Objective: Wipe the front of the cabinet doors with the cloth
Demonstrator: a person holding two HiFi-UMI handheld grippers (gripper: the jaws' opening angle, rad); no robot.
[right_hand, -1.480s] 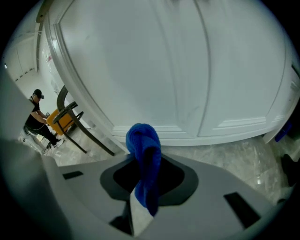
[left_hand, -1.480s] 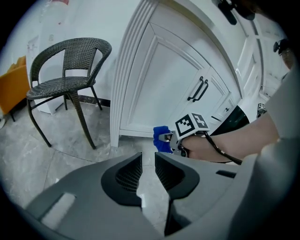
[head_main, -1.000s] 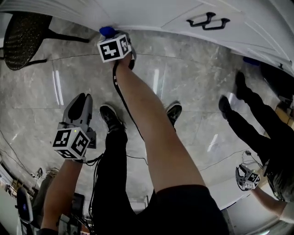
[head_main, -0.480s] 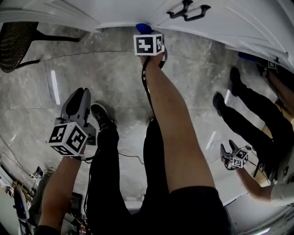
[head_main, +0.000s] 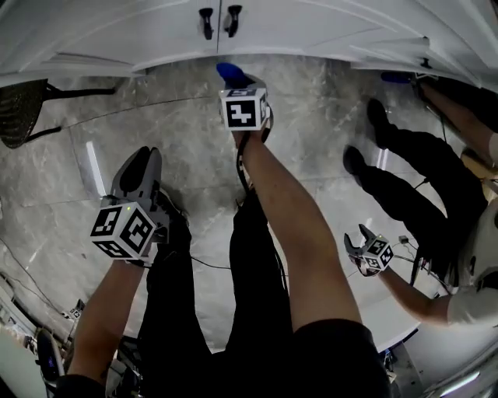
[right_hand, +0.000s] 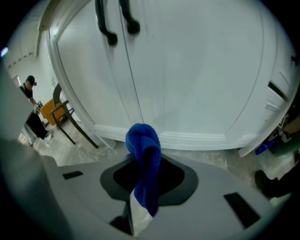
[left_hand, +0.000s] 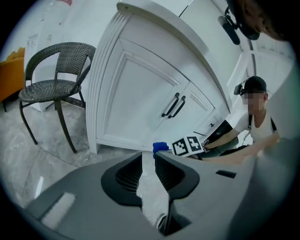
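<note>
Right gripper (head_main: pixel 236 84) sits at top centre of the head view, arm stretched toward the cabinet doors (head_main: pixel 156 27); in the right gripper view the fingers (right_hand: pixel 166 176) are closed on the blue cloth (right_hand: pixel 143 145), which bunches up above them and hangs down between them.

Cloth (head_main: pixel 230 73) lies just below the cabinet's bottom edge, under the two dark handles (head_main: pixel 219 21); in the right gripper view the bunch overlaps the base moulding (right_hand: pixel 197 138) at the foot of the seam (right_hand: pixel 133 79) between the two doors; contact with the wood cannot be told.

Left gripper (head_main: pixel 138 167) is held low at mid left, well apart from the cabinet, over the grey marble floor (head_main: pixel 187 132); its fingers (left_hand: pixel 168 171) stand a narrow gap apart, only floor showing between them.

Open room: bare floor runs along the cabinet front to the left of the cloth as far as the wicker chair (head_main: pixel 19 109) at upper left; in the left gripper view that chair (left_hand: pixel 56 84) stands just beside the cabinet's fluted corner edge (left_hand: pixel 96 103).

Right side is tighter; a second person's dark legs (head_main: pixel 412 186) and another gripper (head_main: pixel 372 253) fill the right of the head view, near the far door edge.
</note>
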